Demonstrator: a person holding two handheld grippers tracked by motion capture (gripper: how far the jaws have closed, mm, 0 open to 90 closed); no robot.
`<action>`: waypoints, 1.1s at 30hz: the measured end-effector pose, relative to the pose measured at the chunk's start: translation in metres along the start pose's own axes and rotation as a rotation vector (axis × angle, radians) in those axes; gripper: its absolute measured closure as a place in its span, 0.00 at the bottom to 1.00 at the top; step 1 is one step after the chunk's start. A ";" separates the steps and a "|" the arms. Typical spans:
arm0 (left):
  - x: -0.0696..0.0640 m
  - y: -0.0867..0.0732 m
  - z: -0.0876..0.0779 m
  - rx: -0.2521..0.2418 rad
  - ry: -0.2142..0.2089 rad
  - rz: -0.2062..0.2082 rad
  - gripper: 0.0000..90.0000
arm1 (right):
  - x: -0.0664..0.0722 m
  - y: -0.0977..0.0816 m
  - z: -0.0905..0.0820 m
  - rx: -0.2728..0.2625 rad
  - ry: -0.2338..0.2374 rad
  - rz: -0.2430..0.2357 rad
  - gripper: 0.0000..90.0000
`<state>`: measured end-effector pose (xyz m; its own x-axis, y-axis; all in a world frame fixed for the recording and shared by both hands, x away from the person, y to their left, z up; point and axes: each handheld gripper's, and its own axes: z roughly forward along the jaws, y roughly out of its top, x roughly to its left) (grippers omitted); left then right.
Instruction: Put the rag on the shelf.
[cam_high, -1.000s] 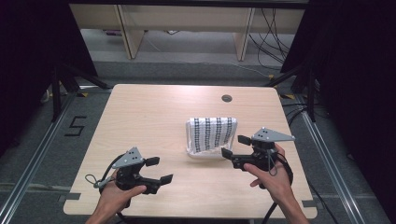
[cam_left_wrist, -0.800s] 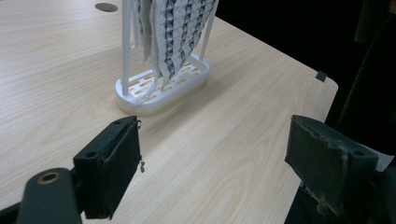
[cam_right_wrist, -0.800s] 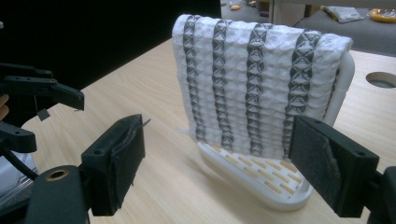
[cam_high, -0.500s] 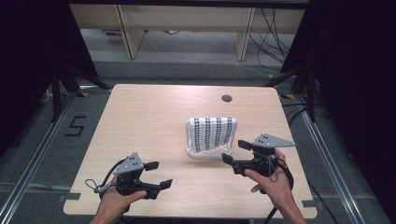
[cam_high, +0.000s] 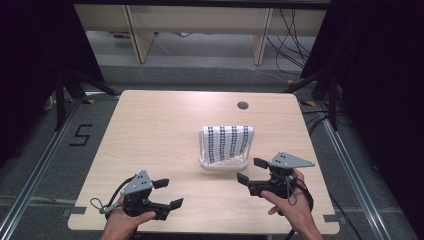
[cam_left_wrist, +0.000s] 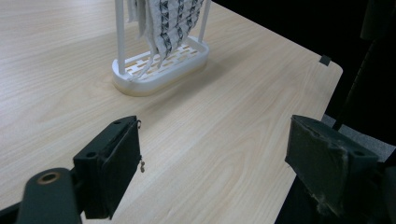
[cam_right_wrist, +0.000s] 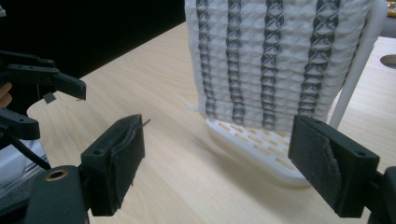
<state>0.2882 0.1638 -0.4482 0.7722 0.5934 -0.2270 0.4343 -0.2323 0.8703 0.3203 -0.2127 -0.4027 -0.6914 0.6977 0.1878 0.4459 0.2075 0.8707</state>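
Note:
A white towel with dark patterned stripes (cam_high: 227, 141) hangs over a white rack (cam_high: 224, 165) right of the table's middle. Just in front of the rack's right end, my right gripper (cam_high: 251, 171) is open with nothing between its jaws. In the right gripper view, the gripper (cam_right_wrist: 215, 163) faces the towel (cam_right_wrist: 275, 60) and the slotted rack base (cam_right_wrist: 261, 144) from close by. My left gripper (cam_high: 168, 193) is open and empty near the front edge, left of the rack. From the left gripper (cam_left_wrist: 215, 158), the rack (cam_left_wrist: 161, 65) stands farther off with the towel (cam_left_wrist: 163, 18) on it.
The light wooden table (cam_high: 150, 130) has a round cable hole (cam_high: 243, 105) at the back right. My left gripper (cam_right_wrist: 42, 88) is also at the left of the right gripper view. A table corner (cam_left_wrist: 327, 65) lies ahead of the left gripper. Dark frames flank the table.
Both grippers have drawn back a little toward the front edge of the table, still open. The towel and rack have not moved.

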 end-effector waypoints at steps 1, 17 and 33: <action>0.000 -0.001 -0.001 0.001 -0.001 0.007 0.19 | 0.000 -0.002 0.002 -0.025 -0.004 -0.019 0.22; -0.005 -0.019 -0.004 0.013 0.008 0.008 0.19 | 0.004 -0.027 0.002 0.017 0.004 -0.022 0.21; -0.012 -0.041 -0.008 0.047 0.047 0.033 0.19 | 0.015 -0.063 0.016 0.095 0.055 -0.003 0.21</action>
<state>0.2572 0.1725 -0.4776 0.7644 0.6201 -0.1768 0.4313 -0.2879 0.8550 0.2910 -0.2045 -0.4626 -0.7220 0.6587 0.2117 0.4935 0.2758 0.8249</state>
